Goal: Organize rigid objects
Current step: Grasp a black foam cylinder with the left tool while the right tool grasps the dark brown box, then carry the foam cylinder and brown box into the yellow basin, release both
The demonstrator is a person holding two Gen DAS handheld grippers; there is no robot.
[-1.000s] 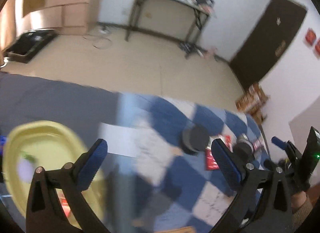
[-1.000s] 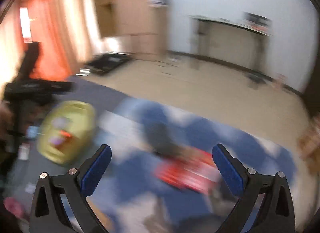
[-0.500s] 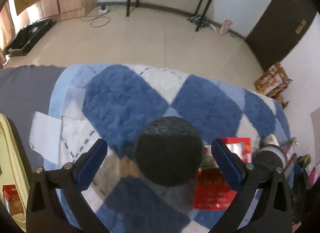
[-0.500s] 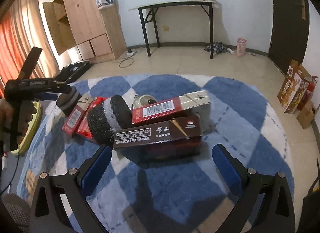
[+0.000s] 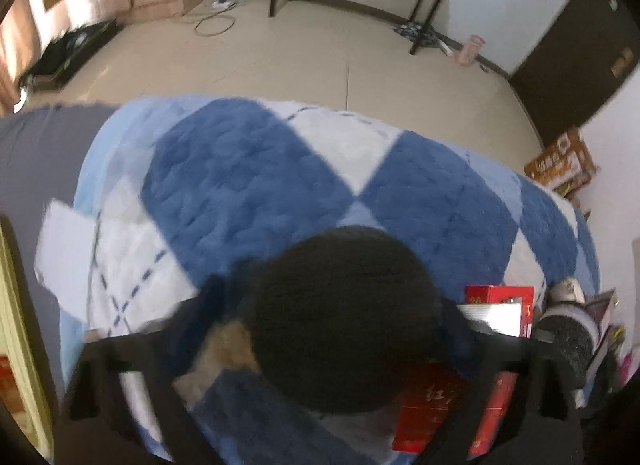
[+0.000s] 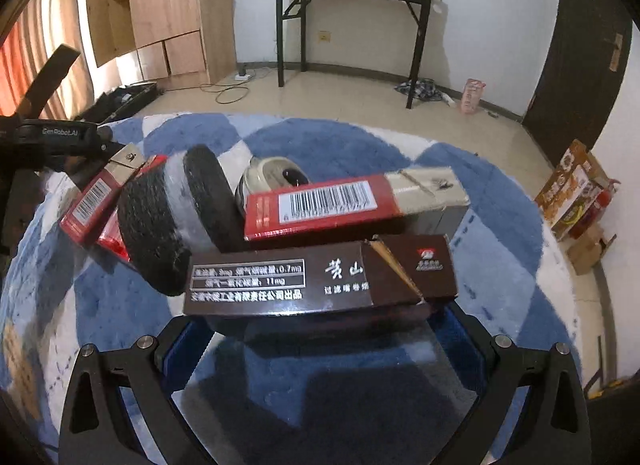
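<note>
Left gripper (image 5: 336, 321) is down over the black disc (image 5: 344, 317), which sits on the blue-and-white rug (image 5: 248, 185). Its jaws have just been closing, with the disc between them. The fingers are motion-blurred, so I cannot tell whether the pads press the disc's sides yet; they look right at its edges. A red box (image 5: 432, 409) lies on the rug just beside the disc, partly behind the gripper's right finger. Beyond that box is a black-and-grey roll (image 5: 568, 333). A yellow tray (image 5: 20, 345) edge shows well apart from the disc, off the rug.

Right gripper (image 6: 320, 341) hangs over the near edge of a dark brown box (image 6: 320, 277). Its jaws have just been closing, and the box is between and just ahead of the blue pads. The pads are not clearly on its ends, so it reads as unclenched around the box. The brown box lies flat on the rug (image 6: 500, 225). A red barcode box (image 6: 352, 205) rests just behind it, tilted. The roll (image 6: 168, 221) lies on its side touching the brown box's far-left corner. A white round thing (image 6: 276, 177) sits behind the barcode box. Another red box (image 6: 104, 193) leans beside the roll.
</note>
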